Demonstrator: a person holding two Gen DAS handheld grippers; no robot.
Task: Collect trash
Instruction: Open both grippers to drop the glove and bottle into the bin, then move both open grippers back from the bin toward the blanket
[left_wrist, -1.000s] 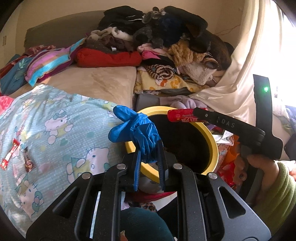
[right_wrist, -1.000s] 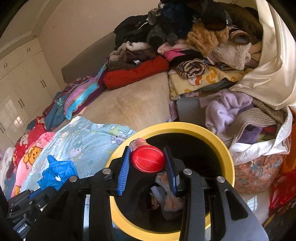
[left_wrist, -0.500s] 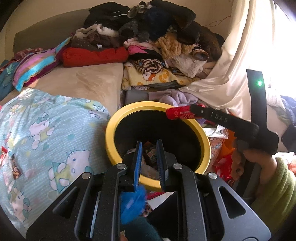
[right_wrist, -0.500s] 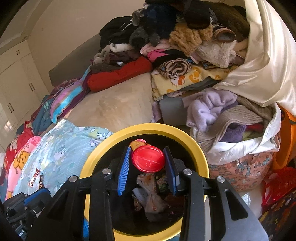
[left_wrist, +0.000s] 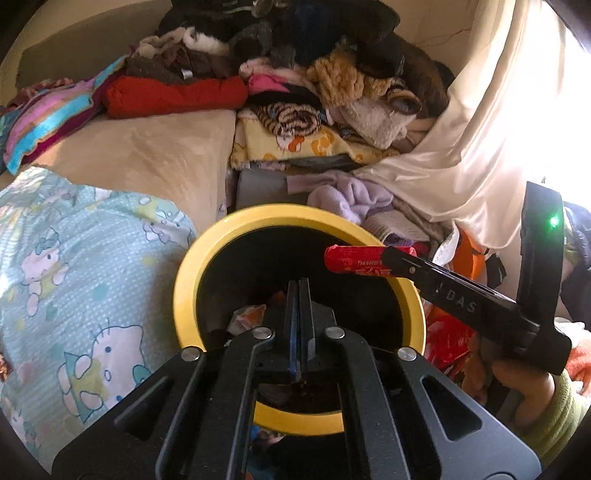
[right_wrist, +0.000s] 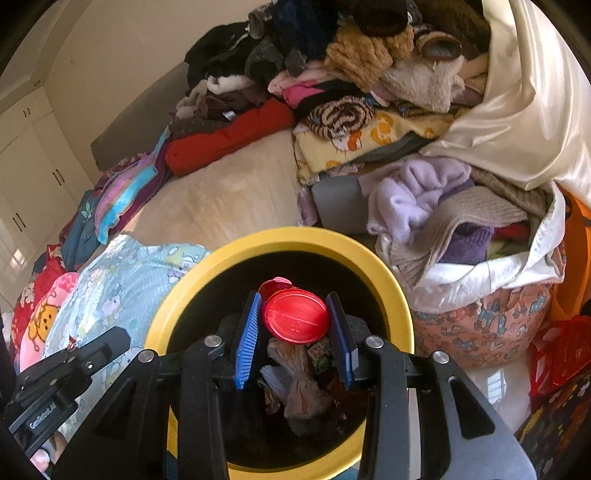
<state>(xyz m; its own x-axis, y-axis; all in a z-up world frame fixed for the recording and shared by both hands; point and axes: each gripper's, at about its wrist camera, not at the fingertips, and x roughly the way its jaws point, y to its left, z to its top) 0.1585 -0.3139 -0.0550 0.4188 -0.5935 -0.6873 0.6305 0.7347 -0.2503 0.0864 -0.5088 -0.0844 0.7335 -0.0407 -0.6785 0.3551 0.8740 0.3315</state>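
Both grippers positioned above the yellow-rimmed bin (right_wrist: 280, 240).
Left gripper (left_wrist: 299, 295): fingers pressed together, nothing between them. Right gripper (right_wrist: 293, 317): clamped on red canister (right_wrist: 295, 314) over the bin opening; wrappers (right_wrist: 295, 384) inside.

White letters "DAS" stood on the black finger of the right gripper (left_wrist: 397, 264), over the yellow bin (left_wrist: 192, 266). The red tube (left_wrist: 356, 260) held above that bin carried small white print beginning "The color"; the rest could not be read. A white label on the left gripper (right_wrist: 42, 419), beside the bin, was too blurred.
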